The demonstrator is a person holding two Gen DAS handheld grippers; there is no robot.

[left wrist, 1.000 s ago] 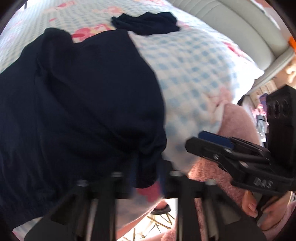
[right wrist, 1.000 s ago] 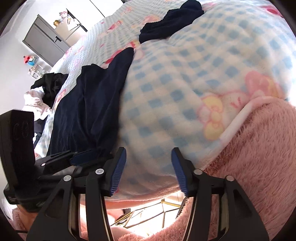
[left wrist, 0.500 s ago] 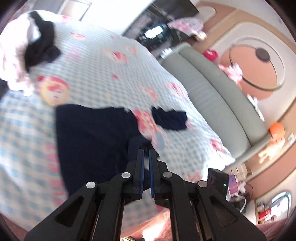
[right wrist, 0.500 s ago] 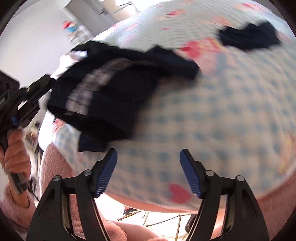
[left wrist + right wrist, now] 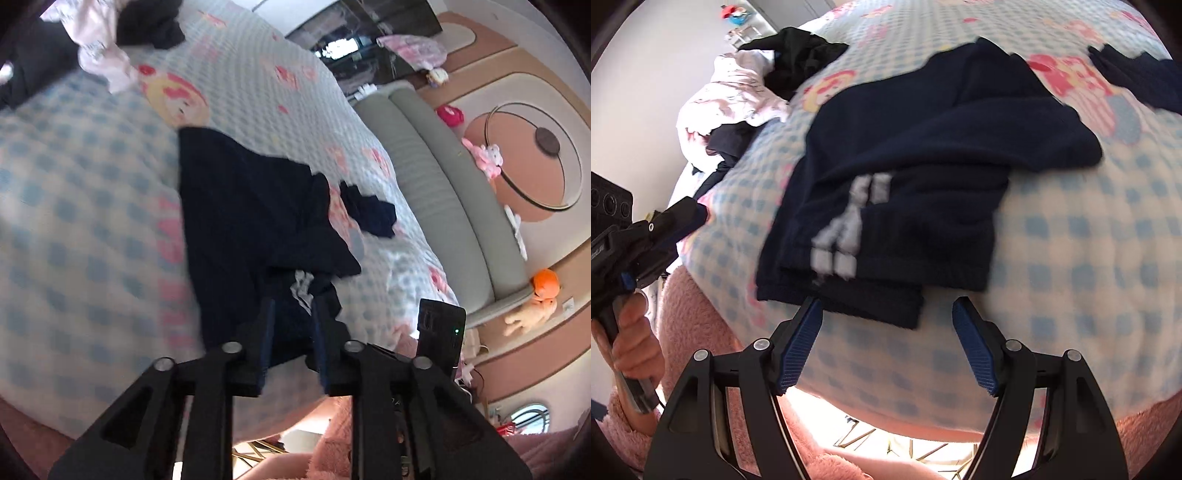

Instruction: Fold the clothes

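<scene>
Left wrist view: the left gripper (image 5: pixel 291 314) has its jaws parted, with the near hem of the navy garment (image 5: pixel 243 221) lying in the gap between them; whether the pads actually press the cloth cannot be told. The garment lies folded on the checked bedspread (image 5: pixel 92 206), close to the near edge of the bed, its long axis running from that near edge away toward the bed's middle, with a loose flap spilling to the right side. A small dark cloth (image 5: pixel 371 214) lies just beside that flap, apart from it, toward the grey headboard (image 5: pixel 443 192). To the left of the garment the bedspread is bare over a wide stretch up to the far corner, where a heap of pink and dark clothes (image 5: pixel 110 44) sits. The black body of the other tool (image 5: pixel 439 332) shows at the bed's near right edge.

Right wrist view: the right gripper (image 5: pixel 886 332) is spread wide and holds nothing, its blue pads (image 5: pixel 799 341) hanging just short of the garment's (image 5: pixel 923 166) near hem. Here the light drawstrings (image 5: pixel 846 229) on the waistband show plainly, which the other view barely gives. Open bedspread (image 5: pixel 1089 240) lies to the right of the garment. A hand (image 5: pixel 631 343) at the left edge holds the left tool's handle, above a pink fleece sleeve (image 5: pixel 698 317)
</scene>
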